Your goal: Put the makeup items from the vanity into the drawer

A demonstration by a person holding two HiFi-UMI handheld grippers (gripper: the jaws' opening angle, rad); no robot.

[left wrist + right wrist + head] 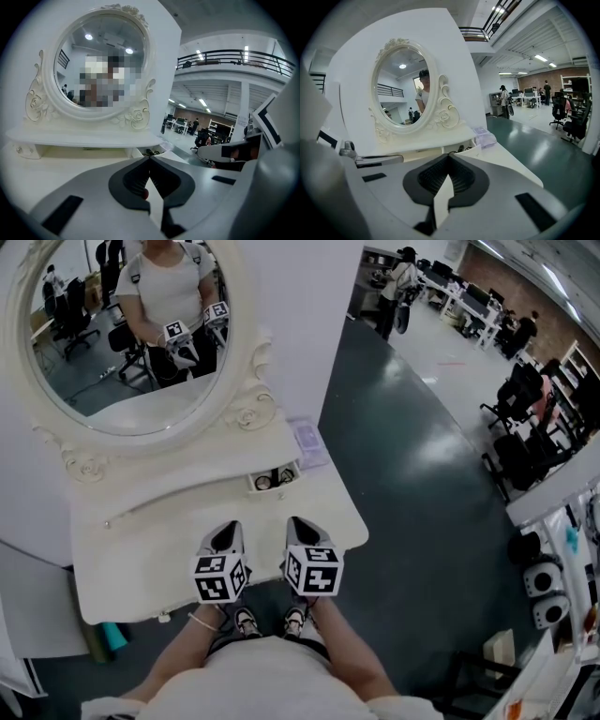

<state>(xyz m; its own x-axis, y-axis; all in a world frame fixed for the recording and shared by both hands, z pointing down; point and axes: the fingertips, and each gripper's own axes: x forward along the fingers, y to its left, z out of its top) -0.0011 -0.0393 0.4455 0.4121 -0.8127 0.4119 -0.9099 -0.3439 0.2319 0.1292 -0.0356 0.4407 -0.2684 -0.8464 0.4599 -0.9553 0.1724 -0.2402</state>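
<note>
A white vanity [169,559] stands in front of me with an oval mirror [131,324]. Under its upper shelf a small drawer [274,480] stands open, and dark makeup items lie in it. A lavender pack [307,442] rests on the shelf's right end. My left gripper [228,529] and right gripper [298,523] hover side by side over the vanity's front edge, short of the drawer. Both are shut with nothing held. In the left gripper view the jaws [150,157] meet at the tips, below the drawer [151,151]. The right gripper [449,155] points at the drawer [461,149] and the pack [486,137].
A teal object [111,636] lies on the floor under the vanity's left end. My feet stand close to the vanity's front. To the right, dark green floor [422,484] runs to office chairs [520,456], desks and people.
</note>
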